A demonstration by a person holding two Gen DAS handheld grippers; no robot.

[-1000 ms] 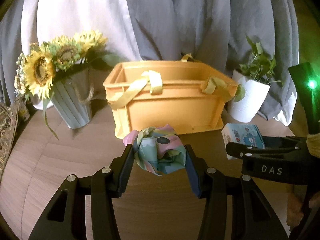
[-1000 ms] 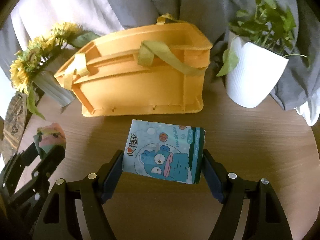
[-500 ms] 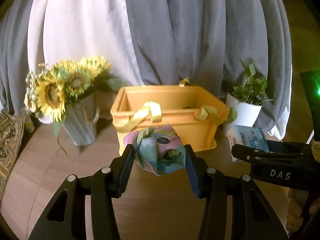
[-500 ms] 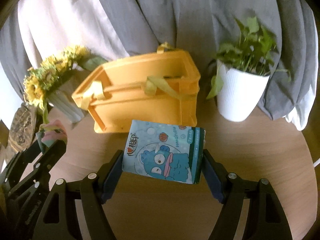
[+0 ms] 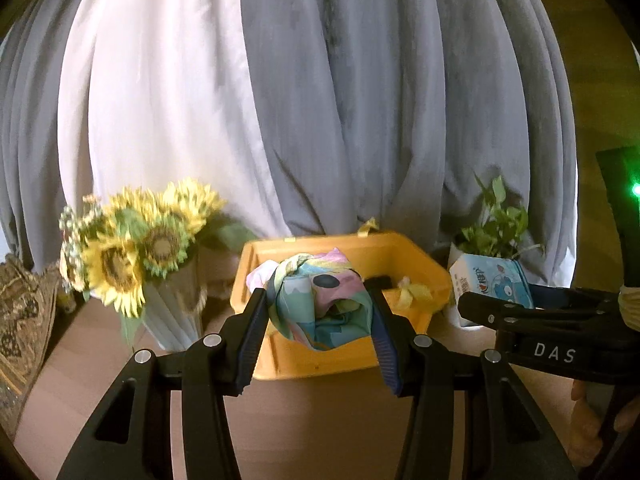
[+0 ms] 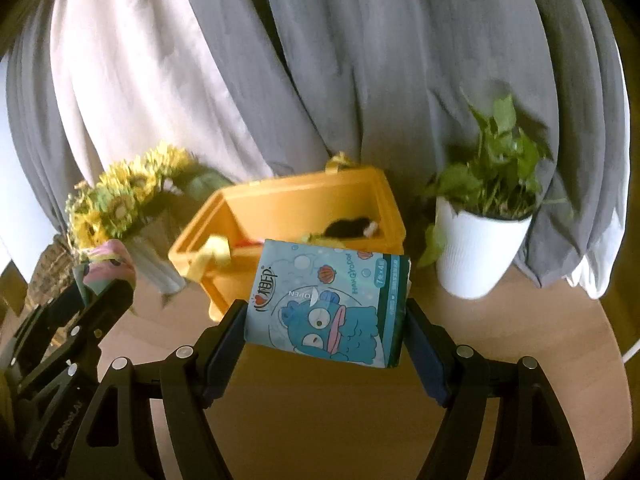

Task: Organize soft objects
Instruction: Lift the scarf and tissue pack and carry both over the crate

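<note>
My left gripper (image 5: 318, 316) is shut on a bunched pastel scarf (image 5: 320, 304) and holds it in the air in front of the orange crate (image 5: 424, 268). My right gripper (image 6: 326, 312) is shut on a blue tissue pack (image 6: 328, 304) with a cartoon fish, held above the table before the crate (image 6: 280, 208). The tissue pack also shows in the left wrist view (image 5: 490, 284), and the scarf in the right wrist view (image 6: 108, 264). A dark object (image 6: 352, 226) lies inside the crate.
A vase of sunflowers (image 5: 136, 248) stands left of the crate. A white pot with a green plant (image 6: 480, 240) stands to its right. Grey and white curtains (image 5: 320, 100) hang behind. The round wooden table (image 6: 520, 340) carries it all.
Both grippers have risen with their loads. The crate now sits lower and farther in both views, and its inside shows.
</note>
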